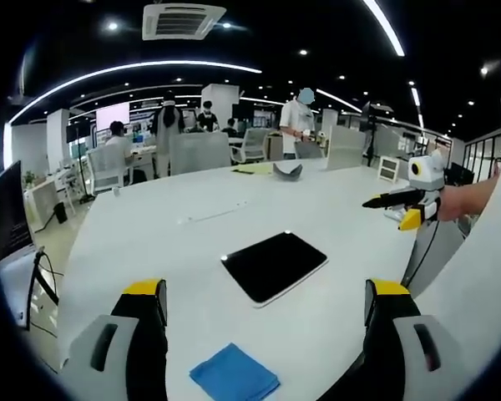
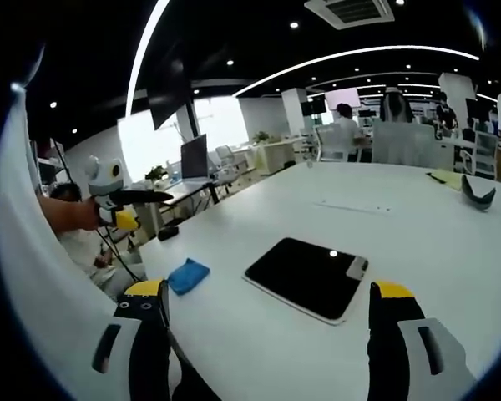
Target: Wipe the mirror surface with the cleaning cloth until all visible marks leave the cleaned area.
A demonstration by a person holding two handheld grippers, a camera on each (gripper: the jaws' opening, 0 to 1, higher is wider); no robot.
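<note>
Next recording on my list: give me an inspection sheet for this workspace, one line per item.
Surface: large white table, mostly bare.
Job's things: dark rectangular mirror lies flat mid-table, reflecting a ceiling light; blue cleaning cloth lies crumpled on the table near the edge, apart from the mirror, untouched.
Clutter: dark curved object and a yellowish sheet at the far side; a thin pale strip beyond the mirror.
Grippers: left gripper open, empty, above the cloth; right gripper open, empty, facing the mirror; neither touches anything.
Cables: a dark cable hangs below the right gripper.
Surroundings: open office with desks, chairs, monitors, several people, ceiling strip lights.
</note>
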